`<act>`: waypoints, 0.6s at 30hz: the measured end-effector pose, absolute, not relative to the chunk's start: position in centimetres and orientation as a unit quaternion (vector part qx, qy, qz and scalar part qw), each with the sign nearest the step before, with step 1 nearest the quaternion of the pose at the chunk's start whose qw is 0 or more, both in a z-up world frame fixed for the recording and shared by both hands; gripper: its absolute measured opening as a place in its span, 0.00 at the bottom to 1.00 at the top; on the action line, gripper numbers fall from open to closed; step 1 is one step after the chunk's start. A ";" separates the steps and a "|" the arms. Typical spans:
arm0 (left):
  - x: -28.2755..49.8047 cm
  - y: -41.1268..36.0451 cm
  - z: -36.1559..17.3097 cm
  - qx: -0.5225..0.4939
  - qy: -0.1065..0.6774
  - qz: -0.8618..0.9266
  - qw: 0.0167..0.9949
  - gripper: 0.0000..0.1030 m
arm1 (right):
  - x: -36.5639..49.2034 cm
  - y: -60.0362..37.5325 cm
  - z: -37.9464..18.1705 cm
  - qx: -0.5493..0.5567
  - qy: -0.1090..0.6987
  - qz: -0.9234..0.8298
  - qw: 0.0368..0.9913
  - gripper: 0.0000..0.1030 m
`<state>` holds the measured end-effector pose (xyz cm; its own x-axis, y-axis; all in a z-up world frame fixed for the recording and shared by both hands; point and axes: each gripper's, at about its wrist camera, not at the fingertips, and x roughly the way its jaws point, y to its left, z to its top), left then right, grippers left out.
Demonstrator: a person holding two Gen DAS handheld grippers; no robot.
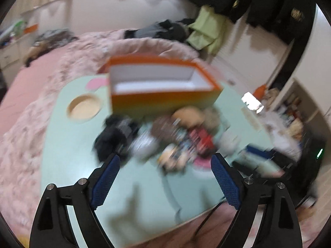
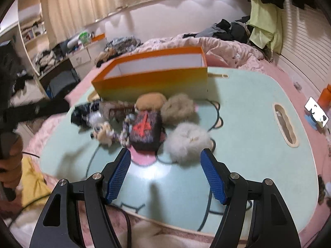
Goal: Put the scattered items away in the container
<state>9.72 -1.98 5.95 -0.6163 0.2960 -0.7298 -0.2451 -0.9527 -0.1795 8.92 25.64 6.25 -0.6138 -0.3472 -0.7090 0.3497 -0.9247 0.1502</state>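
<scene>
We hold two tools tilted downward: left tool [image 1: 165, 177], blue pads spread wide, nothing between them; right tool [image 2: 165, 171], pads likewise parted and empty; our left hand [image 2: 9, 161] gripping its handle.

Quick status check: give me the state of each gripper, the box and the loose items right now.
Left gripper: open, nothing between its pads.
Right gripper: open, empty.
Orange cardboard box: upright, open-topped, looks empty.
White fluffy pom-pom: on the mint-green table, outside the box.
Black pouch with red print: on the table, not packed.
</scene>
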 end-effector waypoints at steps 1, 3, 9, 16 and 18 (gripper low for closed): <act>10.3 -2.0 5.0 -0.407 -0.023 0.903 0.133 0.87 | 9.0 25.6 6.0 0.400 0.006 -0.897 0.190 0.68; 10.7 -2.0 3.3 -0.405 -0.020 0.908 0.108 0.87 | 9.0 25.5 5.5 0.408 0.009 -0.894 0.183 0.68; 9.4 -2.2 0.9 -0.431 -0.022 0.898 0.082 0.87 | 8.8 25.3 4.6 0.428 0.030 -0.890 0.156 0.68; 9.2 -1.5 0.0 -0.422 0.014 0.904 0.061 0.98 | 8.7 25.1 4.0 0.441 0.043 -0.885 0.141 0.68; 9.5 -0.9 -0.3 -0.416 0.034 0.907 0.059 1.00 | 8.6 25.0 3.9 0.443 0.051 -0.886 0.131 0.70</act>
